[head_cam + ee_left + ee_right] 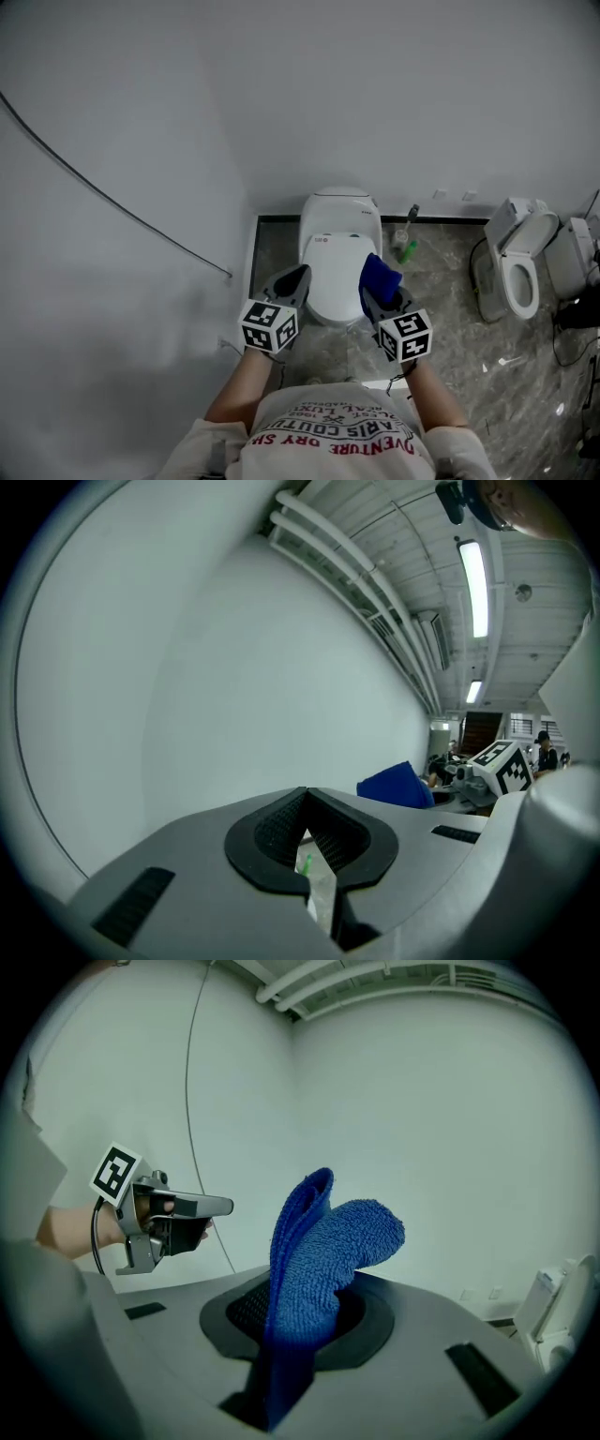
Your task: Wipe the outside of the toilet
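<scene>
At the nearer toilet (339, 267) of two, right tool (298, 1321) grips one cloth (328, 1251).

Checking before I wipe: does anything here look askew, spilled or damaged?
A second toilet at the right stands angled to the wall, lid up. A green bottle sits on the floor beside the main toilet. No spill or damage shows.

The white ceramic toilet (339, 246) stands against the back wall (394, 112), a green plastic bottle (409, 249) on the floor (441, 319) just to its right, 1 open-lidded white toilet (517, 267) farther right.
</scene>
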A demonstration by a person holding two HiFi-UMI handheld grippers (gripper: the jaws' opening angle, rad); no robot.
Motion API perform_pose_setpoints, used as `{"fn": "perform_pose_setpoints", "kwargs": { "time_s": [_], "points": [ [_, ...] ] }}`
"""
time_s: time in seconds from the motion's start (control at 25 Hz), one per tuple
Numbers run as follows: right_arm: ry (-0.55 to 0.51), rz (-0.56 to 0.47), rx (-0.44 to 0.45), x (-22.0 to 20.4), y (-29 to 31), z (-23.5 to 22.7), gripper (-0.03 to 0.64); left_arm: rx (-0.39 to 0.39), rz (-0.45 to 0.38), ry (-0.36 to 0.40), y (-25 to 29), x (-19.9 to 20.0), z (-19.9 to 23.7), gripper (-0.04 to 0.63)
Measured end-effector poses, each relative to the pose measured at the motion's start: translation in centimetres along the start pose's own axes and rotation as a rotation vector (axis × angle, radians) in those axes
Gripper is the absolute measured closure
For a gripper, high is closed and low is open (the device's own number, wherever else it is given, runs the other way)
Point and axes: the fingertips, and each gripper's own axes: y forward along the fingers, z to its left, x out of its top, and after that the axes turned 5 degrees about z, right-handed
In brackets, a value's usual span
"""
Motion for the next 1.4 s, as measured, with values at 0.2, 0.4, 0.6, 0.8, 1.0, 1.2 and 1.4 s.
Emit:
{"fn": "perform_pose_setpoints", "kwargs": {
  "time_s": [0.2, 0.4, 0.6, 0.8, 1.0, 1.2, 1.4],
  "points": [
    [-0.027, -0.095, -0.020, 5.8, -1.7, -1.5, 0.545, 0.040, -0.050, 0.092, -0.6, 5.2, -1.7, 0.588],
    [-0.045, -0.146, -0.026, 8.0, -2.5, -1.9, 0.545, 0.049, -0.079, 0.180, -0.8, 7.5, -3.7, 0.588],
    [-0.059, -0.170, -0.012, 8.5, -2.9, -2.1, 0.545, 0.073, -0.096, 0.201, -0.8, 8.0, -4.6, 0.588],
    [-0.040, -0.168, -0.015, 8.2, -3.8, -2.9, 0.545, 0.091, -0.093, 0.194, -0.8, 7.9, -5.6, 0.588],
    [-0.039, -0.160, -0.011, 7.2, -3.7, -3.8, 0.545, 0.104, -0.080, 0.177, 0.1, 7.0, -5.7, 0.588],
    [-0.043, -0.158, -0.011, 6.8, -3.8, -4.1, 0.545, 0.109, -0.078, 0.171, 0.4, 6.4, -6.0, 0.588],
    [-0.041, -0.168, -0.017, 6.9, -3.1, -4.7, 0.545, 0.111, -0.084, 0.170, 1.3, 6.4, -5.5, 0.588]
  ]
}}
